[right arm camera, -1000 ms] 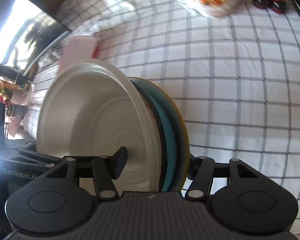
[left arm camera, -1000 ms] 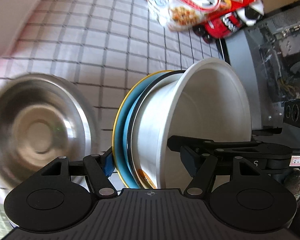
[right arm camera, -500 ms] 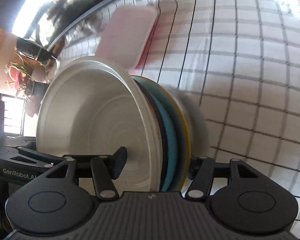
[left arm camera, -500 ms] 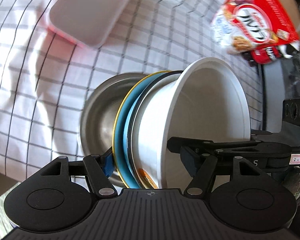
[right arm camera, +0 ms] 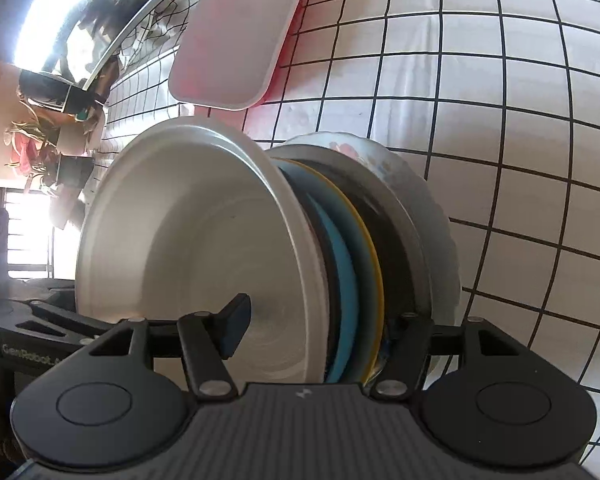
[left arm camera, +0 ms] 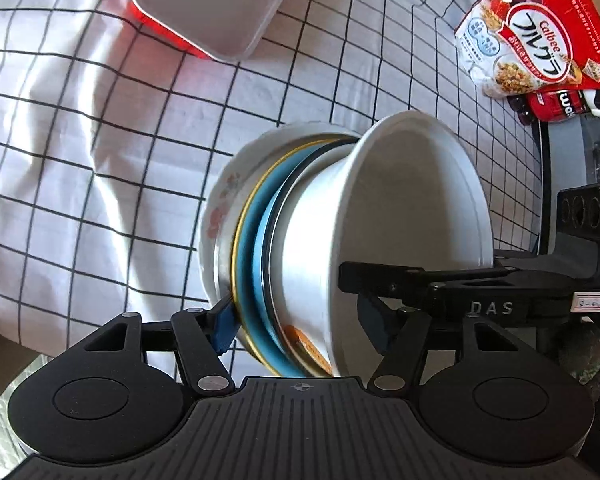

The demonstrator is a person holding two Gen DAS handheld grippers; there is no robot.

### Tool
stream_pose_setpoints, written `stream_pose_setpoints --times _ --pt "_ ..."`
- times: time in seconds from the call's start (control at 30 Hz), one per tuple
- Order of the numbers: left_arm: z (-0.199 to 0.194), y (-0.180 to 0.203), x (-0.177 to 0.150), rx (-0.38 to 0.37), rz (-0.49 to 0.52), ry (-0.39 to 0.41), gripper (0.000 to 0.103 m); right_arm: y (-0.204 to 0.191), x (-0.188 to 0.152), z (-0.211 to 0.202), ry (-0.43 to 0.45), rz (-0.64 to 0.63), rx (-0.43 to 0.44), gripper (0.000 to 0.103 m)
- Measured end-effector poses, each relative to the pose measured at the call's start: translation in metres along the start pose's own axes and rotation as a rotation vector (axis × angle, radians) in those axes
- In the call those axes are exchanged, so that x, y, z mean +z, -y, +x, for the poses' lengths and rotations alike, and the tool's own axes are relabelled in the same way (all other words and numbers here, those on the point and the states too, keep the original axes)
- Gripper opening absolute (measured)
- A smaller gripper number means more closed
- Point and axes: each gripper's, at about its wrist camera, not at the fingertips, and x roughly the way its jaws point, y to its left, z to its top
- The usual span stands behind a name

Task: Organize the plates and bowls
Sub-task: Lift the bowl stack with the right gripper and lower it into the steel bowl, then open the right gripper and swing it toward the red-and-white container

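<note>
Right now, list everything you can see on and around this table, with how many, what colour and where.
White bowl: 1, white, top of the stack between both grippers.
Blue plate: 1, blue with yellow rim, under the white bowl; a dark-rimmed dish sits between them.
Floral plate: 1, white with pink flowers, bottom of the stack, a grey metal bowl on it.
Lidded box: 1, red with pale lid, far side of the cloth.
Cereal bag: 1, red and white, far right.
Tablecloth: 1, white with black grid.
Left gripper: astride the stack's near edge.
Right gripper: astride the opposite edge.
</note>
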Motion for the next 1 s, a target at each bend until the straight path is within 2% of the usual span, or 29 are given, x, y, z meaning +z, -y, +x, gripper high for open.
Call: stream_pose_setpoints --times 0.1,0.17,0.23,0.43,0.53,0.63,0.73,0.8,0.87,1.0 --pt "-0.008 -0.004 0.000 0.012 -0.003 0.028 0.066 -0.006 0.001 -0.002 0.027 -0.024 -0.044 0.062" --pt "-0.014 -0.004 0.000 -0.023 0.000 0.048 0.061 -0.010 0.003 -0.002 0.042 -0.037 -0.072 0.063" --pt "-0.022 0.001 0.000 -0.034 0.016 0.067 0.061 -0.014 0.004 -0.003 0.053 -0.051 -0.100 0.063" --pt "-0.026 0.003 -0.002 -0.036 0.013 0.091 0.056 -0.019 0.003 -0.009 0.068 -0.085 -0.139 0.063" --pt "-0.030 0.002 -0.003 -0.051 0.012 0.110 0.055 -0.027 0.001 -0.025 0.138 -0.140 -0.191 0.063" --pt "-0.035 0.002 -0.002 -0.078 0.012 0.131 0.054 -0.029 0.000 -0.040 0.185 -0.155 -0.194 0.063" --pt "-0.037 0.006 -0.001 -0.081 0.023 0.144 0.051 -0.034 -0.005 -0.055 0.243 -0.196 -0.160 0.063" --pt "-0.035 0.008 -0.001 -0.050 0.040 0.151 0.043 -0.043 -0.011 -0.061 0.294 -0.265 -0.182 0.059" --pt "-0.033 0.007 -0.001 -0.010 0.050 0.162 0.035 -0.054 -0.018 -0.064 0.342 -0.337 -0.251 0.053" --pt "-0.033 -0.005 -0.003 -0.017 0.023 0.174 0.031 -0.053 -0.019 -0.064 0.359 -0.362 -0.325 0.045"
